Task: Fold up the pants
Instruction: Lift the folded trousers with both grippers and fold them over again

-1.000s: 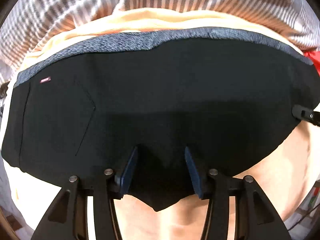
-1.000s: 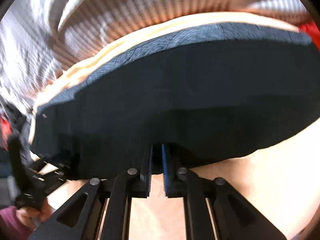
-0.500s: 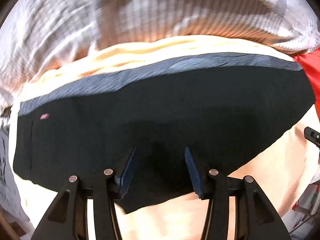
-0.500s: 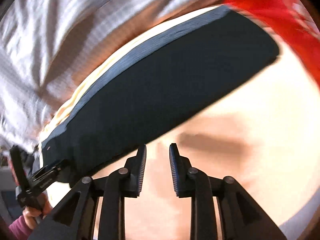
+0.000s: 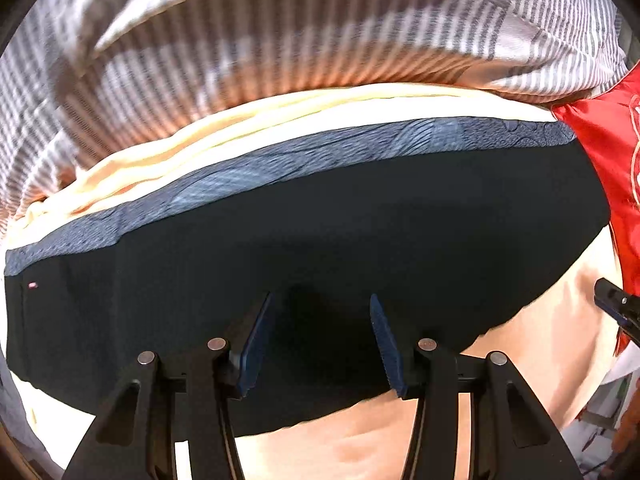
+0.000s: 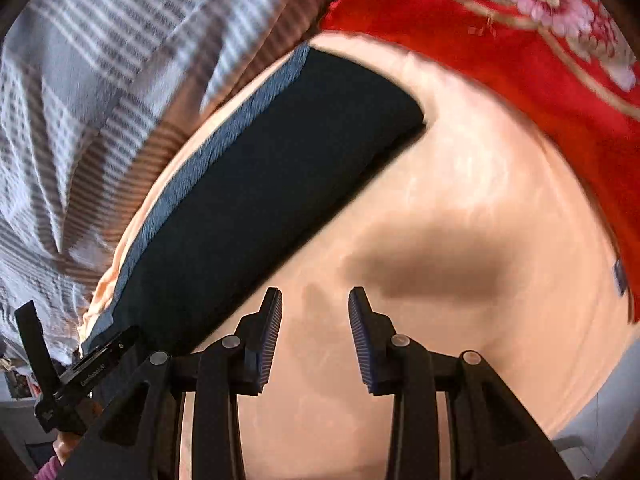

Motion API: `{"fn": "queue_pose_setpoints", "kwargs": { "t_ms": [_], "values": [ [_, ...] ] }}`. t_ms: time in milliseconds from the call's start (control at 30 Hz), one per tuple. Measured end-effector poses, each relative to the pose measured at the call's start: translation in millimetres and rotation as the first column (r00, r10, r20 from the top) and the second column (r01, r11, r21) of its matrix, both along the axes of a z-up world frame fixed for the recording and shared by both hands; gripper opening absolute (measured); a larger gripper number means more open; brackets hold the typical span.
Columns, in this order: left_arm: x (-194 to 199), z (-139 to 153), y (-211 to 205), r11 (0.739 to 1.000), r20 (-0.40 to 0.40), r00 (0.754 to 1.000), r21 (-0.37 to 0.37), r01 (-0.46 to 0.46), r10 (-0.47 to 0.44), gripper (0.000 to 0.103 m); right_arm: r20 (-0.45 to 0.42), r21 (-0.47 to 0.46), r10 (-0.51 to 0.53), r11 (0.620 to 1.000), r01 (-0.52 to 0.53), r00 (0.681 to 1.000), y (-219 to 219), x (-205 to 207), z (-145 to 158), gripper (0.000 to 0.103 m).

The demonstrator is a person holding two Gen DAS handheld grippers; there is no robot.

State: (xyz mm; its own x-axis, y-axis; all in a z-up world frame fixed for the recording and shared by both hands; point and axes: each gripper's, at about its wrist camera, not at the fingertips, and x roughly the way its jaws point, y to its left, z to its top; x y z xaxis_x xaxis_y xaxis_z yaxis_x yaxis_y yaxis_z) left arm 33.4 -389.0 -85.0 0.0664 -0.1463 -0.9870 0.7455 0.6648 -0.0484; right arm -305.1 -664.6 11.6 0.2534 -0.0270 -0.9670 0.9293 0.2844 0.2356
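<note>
The black pants (image 5: 340, 240) lie folded flat on the peach bed sheet (image 5: 540, 344), with a blue-grey waistband (image 5: 320, 152) along the far edge. My left gripper (image 5: 318, 332) is open over the near edge of the pants, holding nothing. In the right wrist view the pants (image 6: 256, 208) lie to the left. My right gripper (image 6: 314, 320) is open and empty above bare sheet (image 6: 460, 200), to the right of the pants. The left gripper shows at the lower left of that view (image 6: 72, 376). The right gripper's tip shows at the right edge of the left wrist view (image 5: 618, 308).
A grey-and-white striped duvet (image 5: 280, 40) is bunched beyond the pants. A red floral cloth (image 6: 520, 40) lies at the right. A cream fabric layer (image 5: 240, 128) sits between the duvet and the waistband. The bed's edge curves at the lower right (image 6: 592, 412).
My right gripper let go of the pants' near edge, opened and swung right over bare sheet. My left gripper stayed open and drew back slightly; the loose near flap now lies flat.
</note>
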Motion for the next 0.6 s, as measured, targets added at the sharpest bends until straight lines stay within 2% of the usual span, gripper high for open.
{"fn": "queue_pose_setpoints", "kwargs": {
  "t_ms": [167,267,367,433,467,500,567,600],
  "values": [
    [-17.5,-18.5,-20.2,0.998,0.036,0.999,0.053,0.016,-0.018,0.051,0.019,-0.056,0.031,0.998,-0.03,0.999,-31.6,6.8,2.7,0.038],
    [-20.6,-21.1,-24.1,0.998,0.085,0.996,0.061,0.014,-0.02,0.061,0.039,-0.07,0.068,0.995,-0.065,0.997,-47.3,12.2,3.0,0.038],
    [-18.7,-23.0,-23.0,0.999,0.072,0.997,0.052,-0.002,-0.002,0.063,0.025,-0.069,0.104,0.992,-0.102,0.994,-62.8,17.2,-7.9,0.038],
    [-17.1,-21.1,-21.5,0.998,0.064,0.998,0.059,-0.009,0.005,0.063,0.012,-0.074,0.074,0.995,-0.073,0.997,-72.4,7.2,-13.4,0.03],
    [-18.7,-18.1,-19.0,0.998,0.067,0.998,0.065,-0.007,0.003,0.063,0.017,-0.071,0.024,0.997,-0.022,1.0,-80.7,-2.9,-14.8,0.021],
    [-19.5,-18.5,-21.5,0.997,0.076,0.997,0.072,-0.004,-0.001,0.063,0.036,-0.061,-0.017,0.998,0.019,0.999,-83.9,-10.0,-14.2,0.018],
    [-21.9,-18.2,-25.0,0.996,0.095,0.995,0.084,0.002,-0.01,0.063,0.083,-0.044,-0.111,0.992,0.115,0.99,-88.0,-23.9,-7.6,0.021],
    [-22.3,-19.2,-28.5,0.996,0.1,0.995,0.089,0.003,-0.012,0.063,0.09,-0.051,-0.126,0.99,0.131,0.988,-87.2,-26.6,-4.4,0.022]
  ]
}}
